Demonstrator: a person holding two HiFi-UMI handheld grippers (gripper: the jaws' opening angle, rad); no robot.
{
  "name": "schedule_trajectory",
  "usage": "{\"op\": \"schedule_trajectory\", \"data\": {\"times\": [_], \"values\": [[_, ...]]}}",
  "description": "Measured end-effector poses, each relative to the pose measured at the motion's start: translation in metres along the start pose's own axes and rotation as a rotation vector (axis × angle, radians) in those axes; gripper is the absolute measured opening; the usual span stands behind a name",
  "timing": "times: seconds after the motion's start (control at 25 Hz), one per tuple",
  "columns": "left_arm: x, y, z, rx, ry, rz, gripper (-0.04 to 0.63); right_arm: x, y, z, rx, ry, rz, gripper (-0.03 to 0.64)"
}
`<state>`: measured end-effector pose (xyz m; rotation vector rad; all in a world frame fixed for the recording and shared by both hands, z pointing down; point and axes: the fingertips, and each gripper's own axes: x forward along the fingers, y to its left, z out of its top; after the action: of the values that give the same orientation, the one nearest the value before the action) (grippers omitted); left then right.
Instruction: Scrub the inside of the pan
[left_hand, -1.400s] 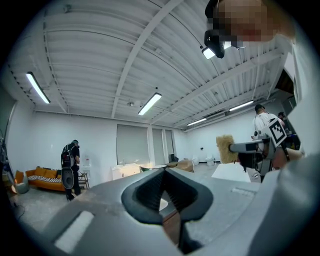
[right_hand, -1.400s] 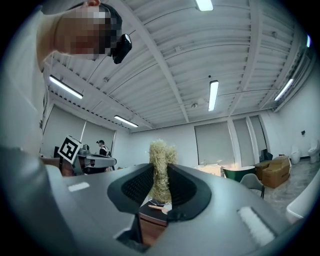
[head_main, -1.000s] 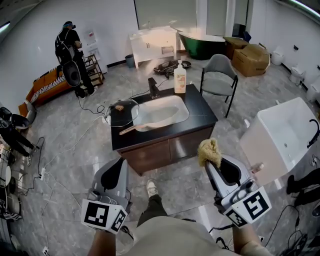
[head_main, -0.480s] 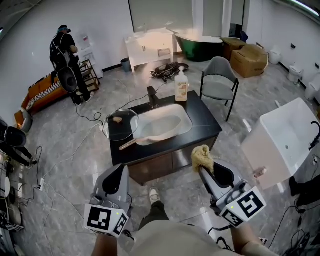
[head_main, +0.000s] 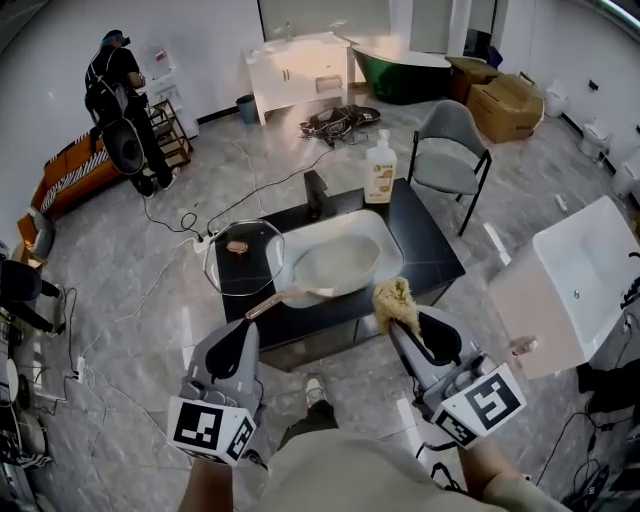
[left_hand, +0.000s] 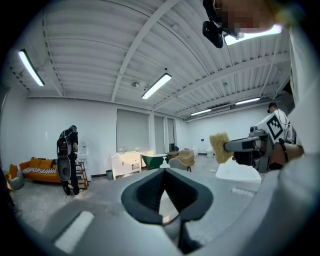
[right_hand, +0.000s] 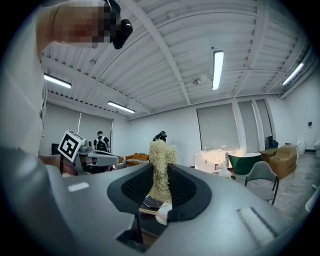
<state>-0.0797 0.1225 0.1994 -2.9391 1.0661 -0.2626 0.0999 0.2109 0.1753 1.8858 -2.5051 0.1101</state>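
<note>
Short of the sink (head_main: 330, 222), the left gripper (head_main: 238, 330) has its jaws pressed together on nothing. The right gripper (head_main: 402, 322) pinches a scrubber (head_main: 395, 298). The pan (head_main: 335, 268) seems to lie in the sink. A lid (head_main: 243, 258) sits left of the sink, with a bottle (head_main: 380, 170) behind it.

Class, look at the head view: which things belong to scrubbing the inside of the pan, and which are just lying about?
For the job:
- pan, sitting in the sink
- scrubber, clamped in the right gripper
- soap bottle

Lying about:
- glass lid on the counter
- grey chair
- cardboard boxes
- green bathtub
</note>
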Motion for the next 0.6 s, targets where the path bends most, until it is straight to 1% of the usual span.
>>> {"op": "schedule_trajectory", "data": {"times": [0.24, 0.44, 0.6], "values": [[0.052, 0.060, -0.007, -0.045, 0.039, -0.035, 0.002, 0.074, -0.023, 0.000, 0.007, 0.041, -0.028, 0.091], [0.094, 0.098, -0.013, -0.040, 0.059, -0.077, 0.002, 0.128, -0.039, -0.007, 0.032, 0.066, -0.050, 0.091], [0.114, 0.120, -0.023, -0.048, 0.082, -0.109, 0.002, 0.156, -0.049, -0.012, 0.048, 0.082, -0.081, 0.091]]}}
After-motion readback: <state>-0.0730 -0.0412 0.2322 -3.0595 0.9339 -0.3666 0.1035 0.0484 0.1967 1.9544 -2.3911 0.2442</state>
